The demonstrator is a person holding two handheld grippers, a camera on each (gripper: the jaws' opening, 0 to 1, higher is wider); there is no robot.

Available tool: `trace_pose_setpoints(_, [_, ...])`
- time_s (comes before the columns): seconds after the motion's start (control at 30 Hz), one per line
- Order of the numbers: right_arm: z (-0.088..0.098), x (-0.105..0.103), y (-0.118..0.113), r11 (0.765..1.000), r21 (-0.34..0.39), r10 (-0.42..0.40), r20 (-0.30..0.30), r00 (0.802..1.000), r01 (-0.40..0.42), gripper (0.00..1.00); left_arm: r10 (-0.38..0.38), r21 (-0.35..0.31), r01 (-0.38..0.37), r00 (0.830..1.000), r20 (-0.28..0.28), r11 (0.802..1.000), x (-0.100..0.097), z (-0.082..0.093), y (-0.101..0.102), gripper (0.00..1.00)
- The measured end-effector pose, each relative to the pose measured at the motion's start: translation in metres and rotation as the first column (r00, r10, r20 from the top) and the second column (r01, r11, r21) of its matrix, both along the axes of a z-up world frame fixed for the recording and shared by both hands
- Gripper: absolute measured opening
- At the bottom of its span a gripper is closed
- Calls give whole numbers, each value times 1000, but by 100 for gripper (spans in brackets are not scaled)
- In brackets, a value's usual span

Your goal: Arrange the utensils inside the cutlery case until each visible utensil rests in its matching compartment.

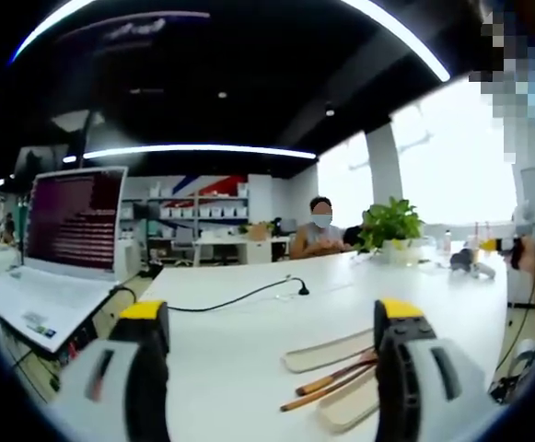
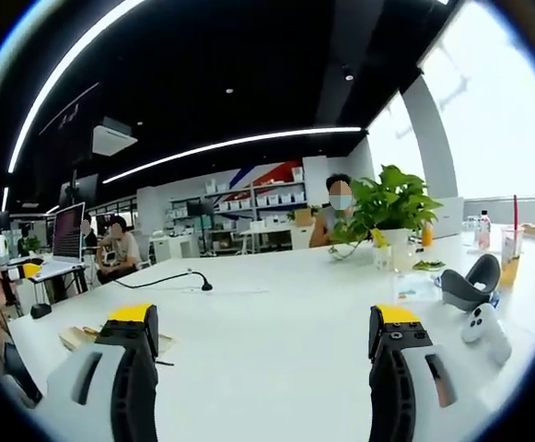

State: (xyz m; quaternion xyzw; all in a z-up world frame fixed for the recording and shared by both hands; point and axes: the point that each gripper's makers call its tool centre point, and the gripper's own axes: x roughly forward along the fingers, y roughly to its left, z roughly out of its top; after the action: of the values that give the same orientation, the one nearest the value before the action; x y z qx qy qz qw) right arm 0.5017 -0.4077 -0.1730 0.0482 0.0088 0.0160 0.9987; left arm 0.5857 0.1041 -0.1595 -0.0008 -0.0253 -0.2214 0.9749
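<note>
Left claw (image 1: 272, 345): jaws spread wide, nothing between them, held above the white counter (image 1: 239, 368); the cutlery case (image 1: 336, 354), a pale shallow tray, lies on the counter just ahead beside the right jaw, with two brown-handled utensils (image 1: 327, 382) lying loose across it, partly hidden by that jaw. Right claw (image 2: 262, 345): jaws likewise spread and empty over the counter (image 2: 276, 322), the cutlery case (image 2: 83, 339) at far left behind the left jaw. Also present: open laptop (image 1: 64, 249), black cable (image 1: 239, 296), potted plant (image 2: 387, 207), seated person (image 1: 318, 235).

White table (image 1: 249, 350) bearing cutlery case (image 1: 327, 352), laptop (image 1: 60, 249), plant (image 1: 391, 226)
</note>
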Motion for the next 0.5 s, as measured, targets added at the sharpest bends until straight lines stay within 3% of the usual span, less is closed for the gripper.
trace_pose_setpoints(0.03, [5, -1, -1, 1000, 1, -5, 26, 1000, 5, 94, 0, 2, 0, 1000, -4, 1000, -1, 0, 0, 96])
trace_pose_setpoints(0.07, [20, -3, -6, 999, 32, -40, 114, 993, 36, 91, 0, 2, 0, 1000, -3, 1000, -1, 0, 0, 96])
trace_pose_setpoints(0.1, [27, -5, -6, 999, 35, -41, 151, 988, 36, 92, -1, 2, 1, 1000, 3, 1000, -2, 1, -1, 95])
trace_pose_setpoints(0.23, [28, -10, 0, 1000, -23, 1, 114, 993, 2, 99, -15, -2, 15, 1000, 2, 1000, -2, 3, -2, 93])
trace_pose_setpoints(0.5, [24, -6, -2, 1000, -4, 0, 106, 994, 1, 99, -26, 0, 26, 1000, 15, 1000, -3, 7, -4, 93])
